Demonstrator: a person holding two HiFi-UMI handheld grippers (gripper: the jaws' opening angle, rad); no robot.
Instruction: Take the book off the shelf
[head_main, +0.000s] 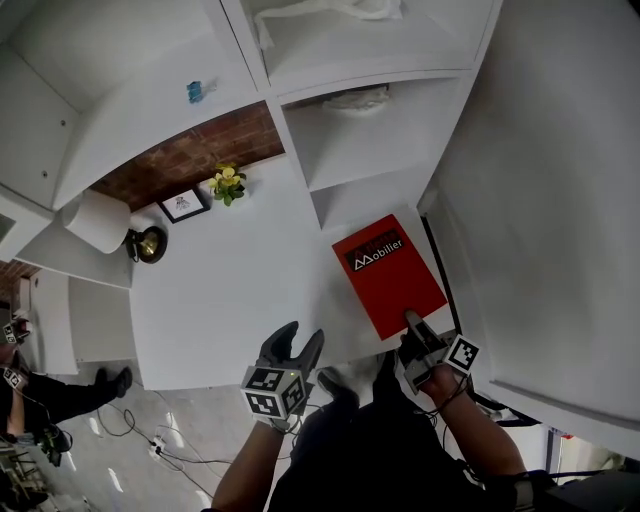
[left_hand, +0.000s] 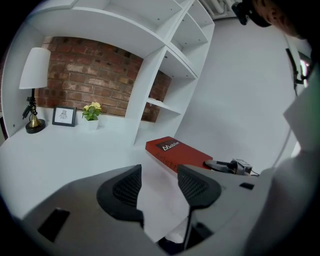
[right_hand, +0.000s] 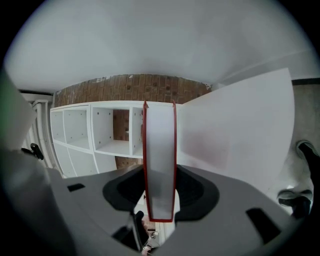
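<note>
Pinching near edge of flat red hardcover book (right_hand: 159, 165), right gripper (right_hand: 160, 196) fingers (right_hand: 125, 192) ready it for lifting off white tabletop (head_main: 230, 290); left gripper (left_hand: 159, 187) fingers (left_hand: 125, 190) spread, empty.

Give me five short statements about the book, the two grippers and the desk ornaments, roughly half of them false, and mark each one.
The right gripper is shut on the red book at its edge. True.
The left gripper grips the book as well. False: its jaws stand apart with nothing between them.
The book stands upright in a shelf compartment. False: it lies flat on the white desktop.
The lamp stands beside the picture frame. True.
The potted plant has red flowers. False: they are yellow.
</note>
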